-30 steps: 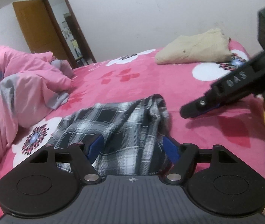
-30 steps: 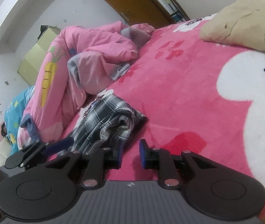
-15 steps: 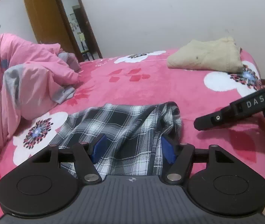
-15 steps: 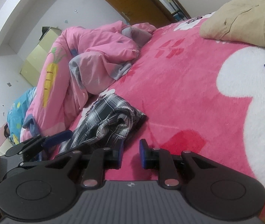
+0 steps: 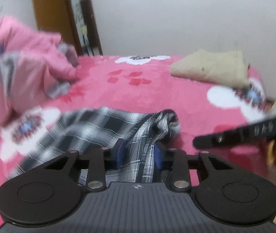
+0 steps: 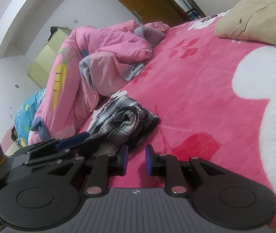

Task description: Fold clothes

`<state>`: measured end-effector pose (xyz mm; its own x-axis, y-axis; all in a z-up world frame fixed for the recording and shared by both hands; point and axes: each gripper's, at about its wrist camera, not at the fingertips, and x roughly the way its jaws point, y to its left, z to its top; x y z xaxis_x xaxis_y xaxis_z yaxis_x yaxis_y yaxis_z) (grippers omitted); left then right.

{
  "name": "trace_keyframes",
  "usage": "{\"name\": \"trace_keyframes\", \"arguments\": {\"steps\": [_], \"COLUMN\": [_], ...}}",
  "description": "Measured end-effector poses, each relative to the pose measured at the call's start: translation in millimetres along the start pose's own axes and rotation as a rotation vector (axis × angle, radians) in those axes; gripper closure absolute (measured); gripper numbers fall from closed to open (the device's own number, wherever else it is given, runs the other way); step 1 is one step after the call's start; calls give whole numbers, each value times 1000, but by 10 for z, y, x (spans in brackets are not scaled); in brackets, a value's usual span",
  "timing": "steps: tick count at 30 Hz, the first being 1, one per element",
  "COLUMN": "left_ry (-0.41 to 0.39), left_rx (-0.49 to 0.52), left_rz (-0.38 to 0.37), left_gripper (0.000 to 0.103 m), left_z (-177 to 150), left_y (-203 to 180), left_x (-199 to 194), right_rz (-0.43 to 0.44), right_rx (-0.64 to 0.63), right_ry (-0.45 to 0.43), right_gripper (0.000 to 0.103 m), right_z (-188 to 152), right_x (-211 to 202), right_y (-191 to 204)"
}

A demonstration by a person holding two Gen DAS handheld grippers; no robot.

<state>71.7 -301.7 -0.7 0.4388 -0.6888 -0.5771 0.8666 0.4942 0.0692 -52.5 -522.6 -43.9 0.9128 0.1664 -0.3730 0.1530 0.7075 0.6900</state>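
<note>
A black-and-white plaid garment (image 5: 106, 128) lies crumpled on the pink flowered bed (image 5: 157, 89); it also shows in the right wrist view (image 6: 122, 120). My left gripper (image 5: 138, 153) has its jaws partly closed around a bunched fold of the plaid cloth. It shows in the right wrist view (image 6: 64, 145) at the garment's near edge. My right gripper (image 6: 136, 157) is open and empty, over the bedspread just right of the garment. It shows as a dark bar in the left wrist view (image 5: 235, 136).
A folded beige garment (image 5: 211, 69) lies at the far right of the bed. A heaped pink quilt (image 6: 99, 62) fills the left side. A wooden door (image 5: 46, 9) and a white wall stand behind. A cardboard box (image 6: 46, 58) stands beyond the quilt.
My left gripper's jaws have narrowed around the plaid fold and the camera has swung, blurring the view. The cloth has bunched up more. My right gripper has stayed open and barely moved.
</note>
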Motion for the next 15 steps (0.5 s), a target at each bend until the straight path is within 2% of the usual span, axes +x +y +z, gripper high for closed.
{"name": "trace_keyframes", "arguments": {"steps": [2, 5, 9, 11, 13, 15], "left_ry": [5, 23, 45, 47, 42, 35], "left_rx": [-28, -14, -78, -83, -94, -126], "left_rz": [-7, -6, -16, 8, 10, -3], "left_gripper": [63, 62, 62, 66, 80, 85], "left_z": [13, 7, 6, 10, 19, 43], "left_y": [43, 34, 119, 138, 151, 178], "left_x": [11, 70, 118, 127, 112, 86], "right_rz": [2, 7, 18, 25, 38, 66], "right_rx": [-1, 5, 15, 22, 24, 21], "right_ry": [-1, -2, -2, -3, 2, 10], "right_gripper": [81, 81, 81, 81, 78, 76], "right_z": [-5, -10, -4, -6, -6, -5], "right_x": [-2, -9, -20, -25, -24, -21], "right_y": [7, -2, -23, -26, -13, 11]}}
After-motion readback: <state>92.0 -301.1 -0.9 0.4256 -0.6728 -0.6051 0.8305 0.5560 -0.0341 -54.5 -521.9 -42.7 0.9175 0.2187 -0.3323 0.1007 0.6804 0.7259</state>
